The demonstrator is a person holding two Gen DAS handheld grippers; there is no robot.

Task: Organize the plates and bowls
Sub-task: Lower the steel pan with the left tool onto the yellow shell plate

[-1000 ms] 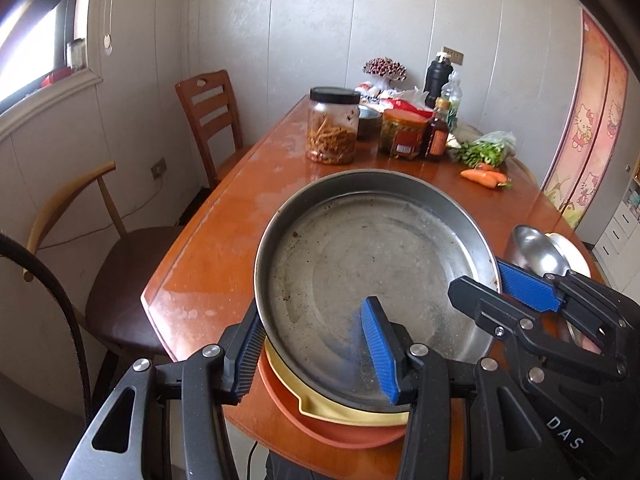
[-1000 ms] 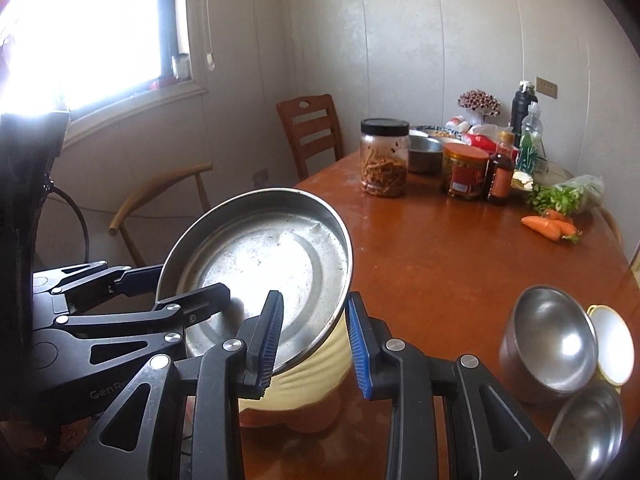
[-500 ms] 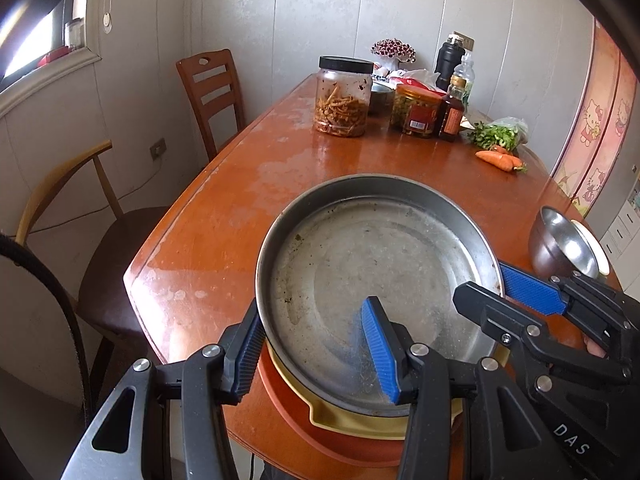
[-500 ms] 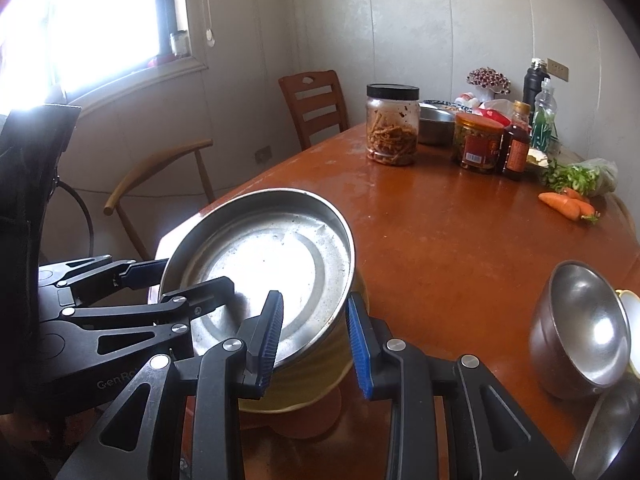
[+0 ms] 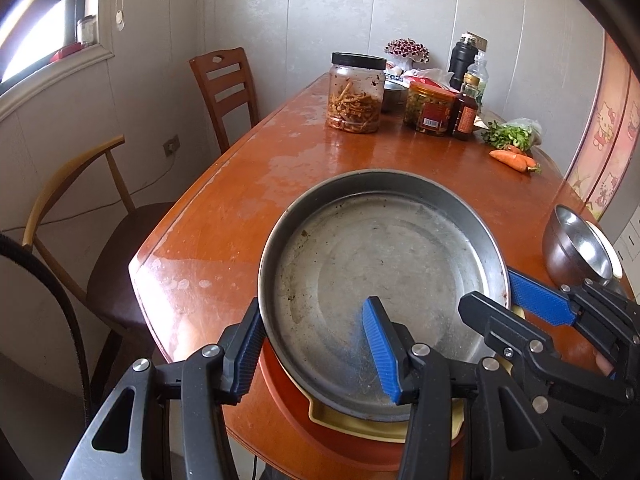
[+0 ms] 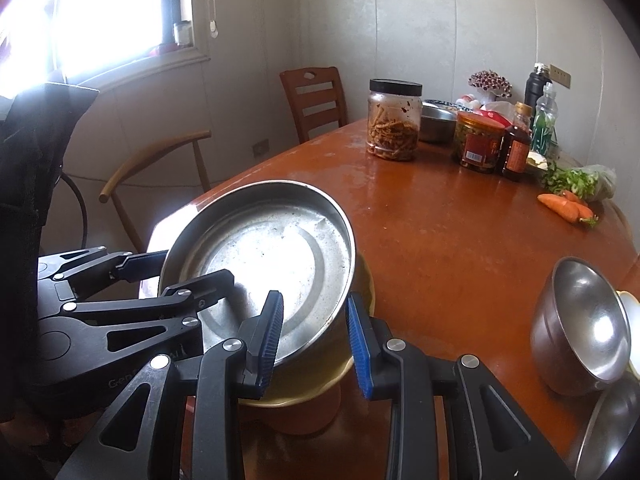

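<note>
Now, on the left side, the left gripper (image 5: 316, 354) is nearly closed and it holds the near rim of the steel plate (image 5: 384, 264): one blue pad presses the outside of the rim and the other pad lies on the inside of the plate. This plate sits on top of a yellow plate (image 5: 360, 420), and the yellow one sits on an orange plate (image 5: 288, 400), all at the near edge of the wooden table (image 5: 240, 208). Further to the right, the right gripper (image 6: 316, 340) is also almost closed and it grips the right rim of the same steel plate in the same way, with one pad inside and one pad outside. To the right of the stack, apart from it, a steel bowl (image 6: 580, 328) lies tilted on its side on the table. At the far end of the table stand a jar with black lid (image 6: 394, 120) and some bottles (image 6: 520, 144), and two carrots (image 6: 566, 206) lie near them.
</note>
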